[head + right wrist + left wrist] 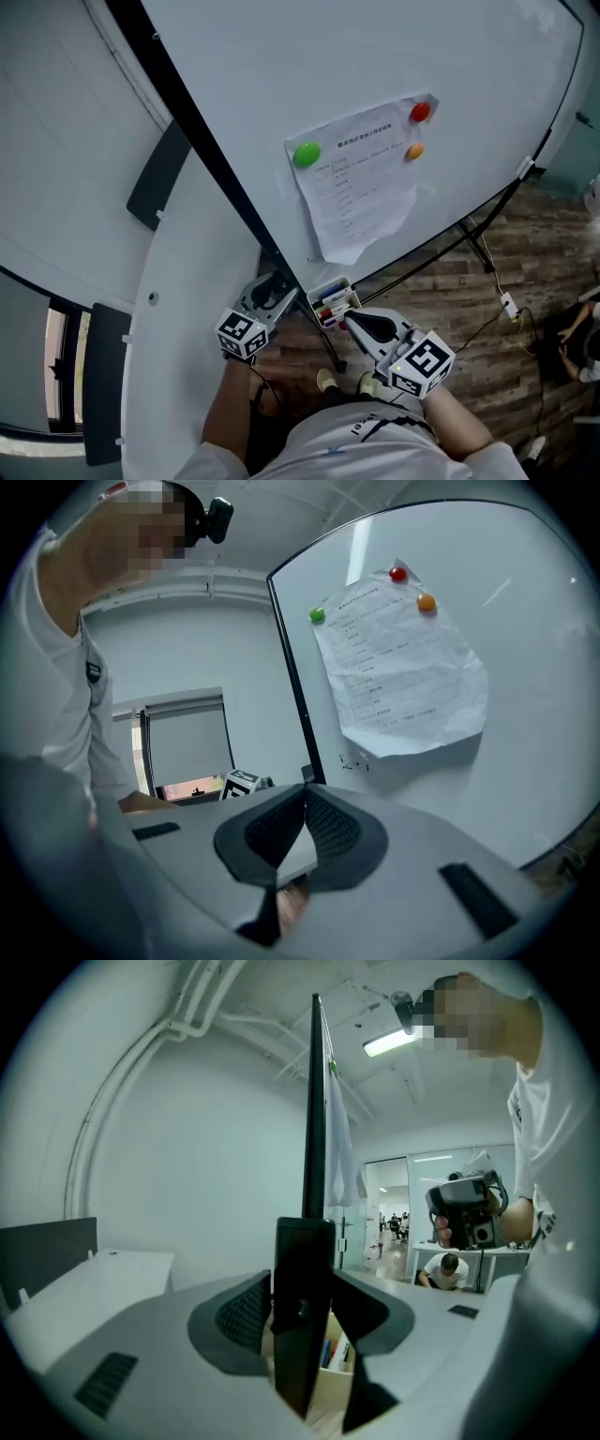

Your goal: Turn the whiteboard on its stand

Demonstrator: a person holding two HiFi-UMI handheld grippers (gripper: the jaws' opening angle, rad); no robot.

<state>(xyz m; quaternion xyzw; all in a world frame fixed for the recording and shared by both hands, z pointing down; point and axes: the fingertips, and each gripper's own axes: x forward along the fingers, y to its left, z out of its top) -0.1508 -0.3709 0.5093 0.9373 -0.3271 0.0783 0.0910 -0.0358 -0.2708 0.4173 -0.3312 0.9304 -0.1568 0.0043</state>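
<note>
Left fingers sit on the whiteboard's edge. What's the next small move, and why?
Probably swing the left gripper sideways to start pivoting the whiteboard: its fingers clamp the board's black edge, while the right gripper is shut and holds nothing.

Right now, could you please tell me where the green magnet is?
In the head view the green magnet holds the paper sheet on the whiteboard, left of the red magnet and orange magnet.

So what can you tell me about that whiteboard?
The whiteboard is a large white panel with a thin black frame, mounted on a black stand. A creased printed sheet hangs on it under green, red and orange magnets. A marker box sits by its lower corner. The left claw grips its black edge.
</note>
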